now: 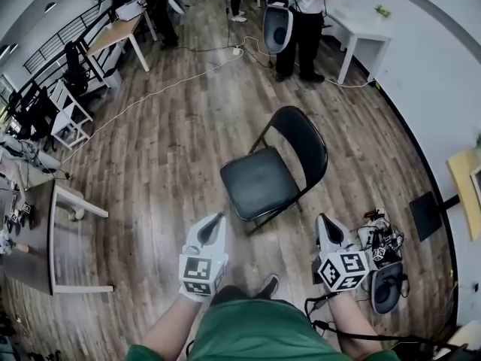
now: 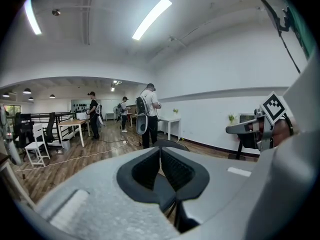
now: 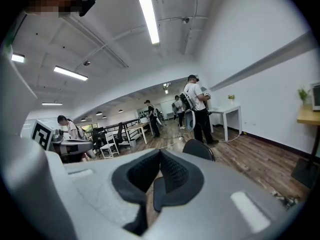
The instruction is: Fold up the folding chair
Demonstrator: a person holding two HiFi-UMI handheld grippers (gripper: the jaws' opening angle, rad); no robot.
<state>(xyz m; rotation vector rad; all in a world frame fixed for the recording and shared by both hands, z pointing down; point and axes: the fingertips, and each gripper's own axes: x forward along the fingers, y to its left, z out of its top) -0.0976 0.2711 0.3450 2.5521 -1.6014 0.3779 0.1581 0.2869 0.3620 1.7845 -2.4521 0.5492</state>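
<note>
A black folding chair (image 1: 274, 168) stands unfolded on the wooden floor, its seat toward me and its backrest away to the right. My left gripper (image 1: 219, 219) is shut and empty, just short of the seat's front left corner. My right gripper (image 1: 322, 219) is also shut and empty, off the chair's right side near its legs. Neither touches the chair. In the left gripper view the backrest (image 2: 170, 144) peeks over the shut jaws. The right gripper view shows the backrest (image 3: 199, 149) just past its jaws.
A tangle of cables and a device (image 1: 379, 243) lie on the floor right of my right gripper. A white-framed table (image 1: 64, 243) stands at the left. People (image 1: 301, 21) stand at the far end by white tables (image 1: 361, 32). A cable (image 1: 150, 92) runs across the floor.
</note>
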